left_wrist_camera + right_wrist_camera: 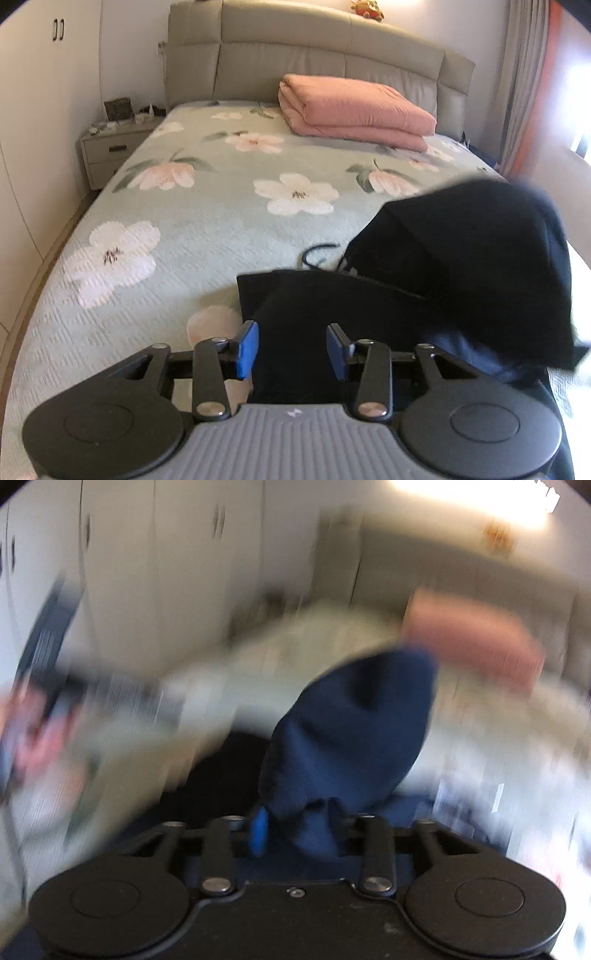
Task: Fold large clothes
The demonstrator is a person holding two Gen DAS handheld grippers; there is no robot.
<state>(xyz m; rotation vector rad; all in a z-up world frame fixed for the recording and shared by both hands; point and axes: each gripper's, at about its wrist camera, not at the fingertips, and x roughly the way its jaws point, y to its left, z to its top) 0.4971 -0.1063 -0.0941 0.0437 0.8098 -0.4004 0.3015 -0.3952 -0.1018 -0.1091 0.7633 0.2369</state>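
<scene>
— When you went through the two wrist views, how many things did you count?

— One dark garment point(461, 266), one bed point(207, 206) with a floral green cover, one folded pink quilt point(354, 110) by the one padded headboard point(303, 55), one nightstand point(110, 151) with two drawers, one small toy point(367, 9) on top of the headboard, and a curtain point(524, 74) at the right. Two grippers, one per view.

— Where was the garment, and which way did it run?

— It lay on the near right part of the bed, just ahead of the left gripper point(291, 350). A flat section sat close to the fingers, with a straight edge running across the view. Behind it a big fold was lifted and draped toward the right. Its true long axis could not be made out, bunched as it was. One thin dark cord point(317, 253) looped out onto the cover.

— How did it look?

— Almost black in the left view, navy point(354, 720) in the right, soft and thick, blurred at its raised edge.

— And the fingers?

— The left gripper's blue pads point(246, 349) stood wide apart, with cloth showing between them but not pinched. The right gripper point(295, 830) had navy cloth bunched between its fingers and rising up out of them; that view was badly smeared, yet the cloth looked held.
</scene>
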